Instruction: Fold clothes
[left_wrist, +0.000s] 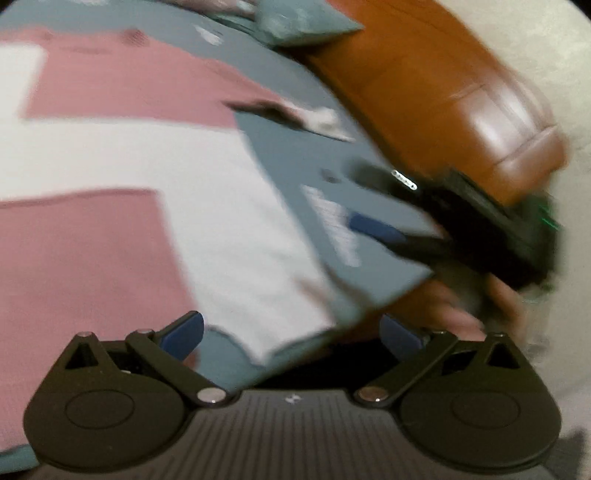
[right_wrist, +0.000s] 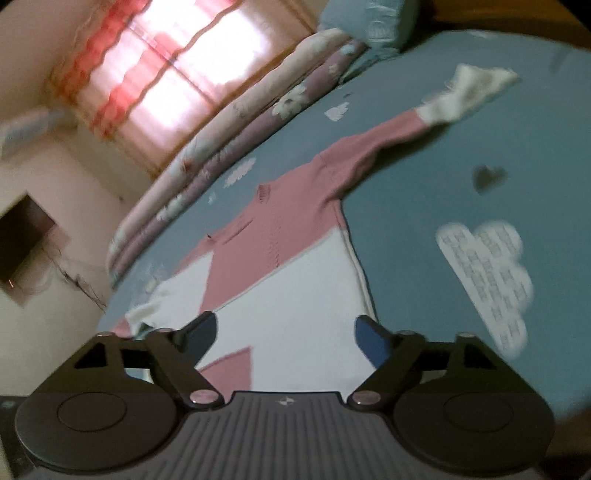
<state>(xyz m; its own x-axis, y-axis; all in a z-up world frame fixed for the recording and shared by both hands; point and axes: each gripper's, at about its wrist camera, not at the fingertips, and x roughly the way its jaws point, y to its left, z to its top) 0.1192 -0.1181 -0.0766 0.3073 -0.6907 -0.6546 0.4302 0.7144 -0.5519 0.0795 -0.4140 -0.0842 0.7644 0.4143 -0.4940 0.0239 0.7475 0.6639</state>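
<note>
A pink and white sweater (right_wrist: 280, 221) lies spread flat on the blue bed sheet (right_wrist: 424, 177), one sleeve (right_wrist: 373, 144) stretched out toward a white cuff. In the left wrist view its white band (left_wrist: 129, 155) and pink panels fill the left side. My left gripper (left_wrist: 291, 332) hangs open over the sweater's near edge, with nothing pressed between the pads. My right gripper (right_wrist: 286, 332) is open above the white part near the side seam. The left wrist view shows the right gripper (left_wrist: 365, 199) over the sheet beside the sweater. Both views are motion-blurred.
A brown leather bed frame (left_wrist: 443, 92) runs along the sheet's right edge. A teal pillow (right_wrist: 369, 22) and a rolled floral quilt (right_wrist: 240, 122) lie at the far side, under a curtained window (right_wrist: 166, 55). A hand (left_wrist: 461, 306) holds the right gripper.
</note>
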